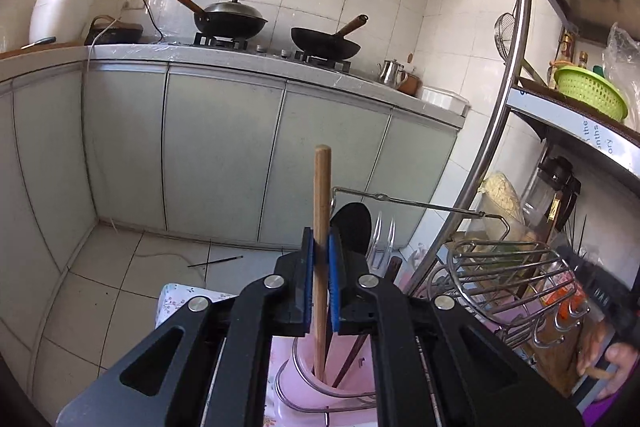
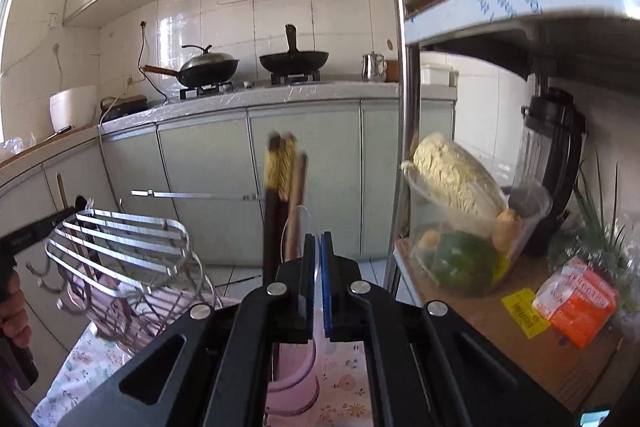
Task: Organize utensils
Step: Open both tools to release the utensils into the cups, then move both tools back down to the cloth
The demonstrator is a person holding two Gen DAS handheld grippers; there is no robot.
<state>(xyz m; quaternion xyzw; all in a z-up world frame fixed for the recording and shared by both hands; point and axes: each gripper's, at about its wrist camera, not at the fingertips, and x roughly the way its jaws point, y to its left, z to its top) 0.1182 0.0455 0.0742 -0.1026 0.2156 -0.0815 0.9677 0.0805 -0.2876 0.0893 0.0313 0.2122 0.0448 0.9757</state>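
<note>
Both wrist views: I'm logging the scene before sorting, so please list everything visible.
wooden stick: 1, tan, upright in the pink holder, clamped by the left gripper
pink holder: 1, pink, under the left gripper
chopsticks: several, dark and tan, standing in a pink cup
wire rack: 1, silver, left of the right gripper
woks: 2, black, on the stove; the left one lidded
kettle: 1, steel, on the counter
basket: 1, green, on the shelf
blender: 1, black, on the lower shelf
left gripper: black, blue pads
right gripper: black, nearly closed, apparently empty
</note>
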